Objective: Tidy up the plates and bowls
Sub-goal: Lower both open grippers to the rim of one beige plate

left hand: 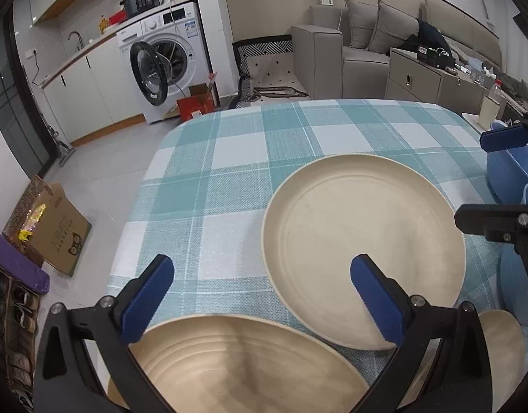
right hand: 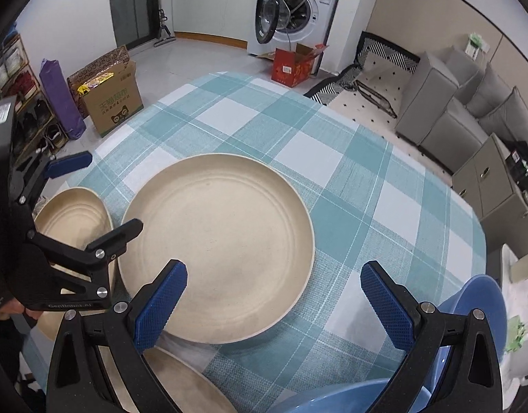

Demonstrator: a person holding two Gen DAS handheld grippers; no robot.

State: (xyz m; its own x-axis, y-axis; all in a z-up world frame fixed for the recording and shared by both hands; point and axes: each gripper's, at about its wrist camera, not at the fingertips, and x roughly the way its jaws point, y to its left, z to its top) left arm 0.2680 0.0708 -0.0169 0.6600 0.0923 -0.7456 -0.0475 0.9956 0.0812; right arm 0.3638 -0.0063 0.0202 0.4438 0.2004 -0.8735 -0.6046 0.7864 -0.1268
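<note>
teal-and-white checked tablecloth (right hand: 350,179) | round cream plate (right hand: 215,241) centred on it | left gripper (left hand: 260,292) wide, empty | right gripper (right hand: 274,296) wide, empty

Lighting: even, cool indoor light from overhead, moderately bright. Shadows: soft, falling on the large round cream plate (left hand: 363,251) and the teal-and-white checked tablecloth (right hand: 350,213). Glare: faint sheen on the pale tiled floor (left hand: 102,158). Focus: sharp at centre. Distortion: strong fisheye bending at the edges, with black vignetted corners in both views.
</note>
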